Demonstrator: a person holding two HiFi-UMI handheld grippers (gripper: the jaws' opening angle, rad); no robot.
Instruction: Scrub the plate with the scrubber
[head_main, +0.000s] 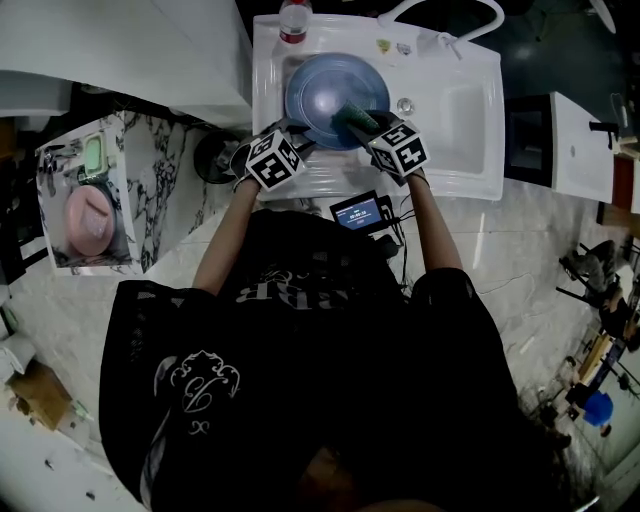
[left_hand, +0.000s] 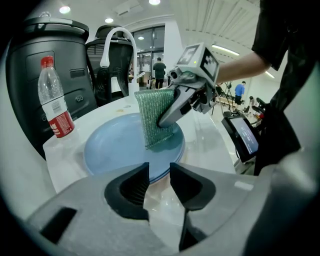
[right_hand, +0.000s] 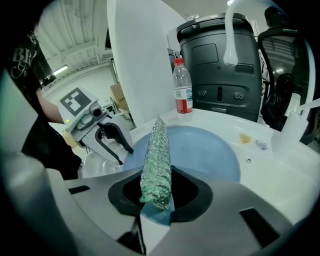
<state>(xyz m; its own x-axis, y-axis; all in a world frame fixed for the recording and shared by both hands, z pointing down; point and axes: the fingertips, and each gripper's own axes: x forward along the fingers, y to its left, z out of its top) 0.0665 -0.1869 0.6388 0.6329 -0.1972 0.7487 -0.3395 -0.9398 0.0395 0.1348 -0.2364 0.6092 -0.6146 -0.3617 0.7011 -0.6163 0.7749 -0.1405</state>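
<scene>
Right gripper (right_hand: 155, 196) is clenched on the scrubber (right_hand: 156, 155): green mesh pad, pinched at its near end and seen edge-on between the jaws in the right gripper view. From the left gripper view the pad hangs down from those jaws, its lower edge touching the right half of the plate (left_hand: 120, 145). The plate is blue, lies flat on the left section of the white sink unit (head_main: 300, 185), and sits directly in front of the person. Left gripper (left_hand: 159, 172) is released: narrow gap between the jaws, nothing in it. Its tips sit right at the plate's near rim, and whether they touch it can't be told. In the right gripper view its two black fingers stand apart beside the plate's left edge. Both marker cubes sit side by side over the near edge of the sink in the head view, left one at the plate's near-left, right one at its near-right. A clear bottle (left_hand: 54, 100) with red cap and red label stands upright on the sink top, just beyond the plate's far-left rim. A white faucet (left_hand: 116, 40) arches at the back. A dark grey bin (right_hand: 220, 65) stands behind the sink. A small lit screen (head_main: 360, 212) sits at the person's waist, below the sink's front edge. A marble counter (head_main: 160, 180) is off to the left.
</scene>
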